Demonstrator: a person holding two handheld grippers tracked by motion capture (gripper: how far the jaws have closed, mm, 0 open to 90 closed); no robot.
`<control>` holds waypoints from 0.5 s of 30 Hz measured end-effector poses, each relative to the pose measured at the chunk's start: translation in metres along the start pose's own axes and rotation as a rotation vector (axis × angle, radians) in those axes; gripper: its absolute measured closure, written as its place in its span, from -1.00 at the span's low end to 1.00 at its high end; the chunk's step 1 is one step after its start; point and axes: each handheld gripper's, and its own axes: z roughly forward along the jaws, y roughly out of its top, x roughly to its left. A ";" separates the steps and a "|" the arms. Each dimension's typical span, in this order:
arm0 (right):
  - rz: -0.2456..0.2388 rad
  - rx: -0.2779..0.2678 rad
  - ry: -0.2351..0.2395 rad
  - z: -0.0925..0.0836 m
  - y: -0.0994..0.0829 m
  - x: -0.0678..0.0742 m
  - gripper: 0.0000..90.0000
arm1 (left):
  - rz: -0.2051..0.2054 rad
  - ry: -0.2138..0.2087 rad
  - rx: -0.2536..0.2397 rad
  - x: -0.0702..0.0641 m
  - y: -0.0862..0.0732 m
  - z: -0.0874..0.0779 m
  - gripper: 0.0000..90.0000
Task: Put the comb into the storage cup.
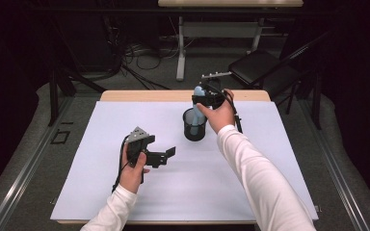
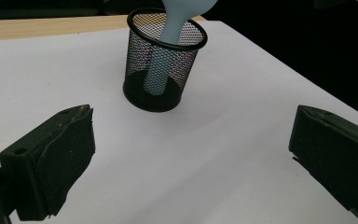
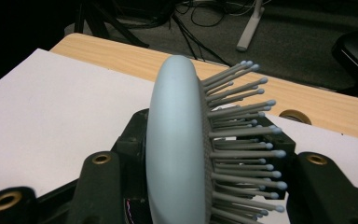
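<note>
High view: your right gripper (image 1: 205, 98) sits at about one o'clock from the middle of the white sheet (image 1: 101, 159), clamped on the head of a pale blue hairbrush (image 1: 198, 107) whose handle goes down into the black mesh cup (image 1: 194, 126). Your left gripper (image 1: 163, 156) rests at about eight o'clock from the cup, jaws spread wide and empty, well apart from it.

Left gripper view: the mesh cup (image 2: 164, 60) stands at twelve o'clock between the two open jaws, and the hairbrush handle (image 2: 161, 70) leans inside it, its end near or on the bottom. Keep the handle centred as you lower it so it does not push the rim and tip the cup; let go only once the end rests on the base.

Right gripper view: the jaws pinch the brush head (image 3: 175, 140) across back and bristles (image 3: 242, 135), which point to three o'clock.

No brand, label or writing is readable anywhere.
</note>
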 end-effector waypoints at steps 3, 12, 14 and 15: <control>-0.007 -0.004 0.000 0.001 0.000 0.001 0.04 | 0.000 0.000 0.000 0.000 0.000 0.000 -0.99; -0.013 -0.002 0.014 0.002 0.000 0.001 0.03 | -0.002 0.001 0.003 0.000 0.000 0.000 -0.99; -0.012 -0.001 0.024 0.002 0.000 0.001 0.02 | -0.003 -0.001 0.003 0.000 0.000 0.000 -0.99; -0.013 -0.001 0.024 0.002 0.000 0.001 0.02 | -0.002 -0.001 0.003 0.000 0.000 0.000 -0.99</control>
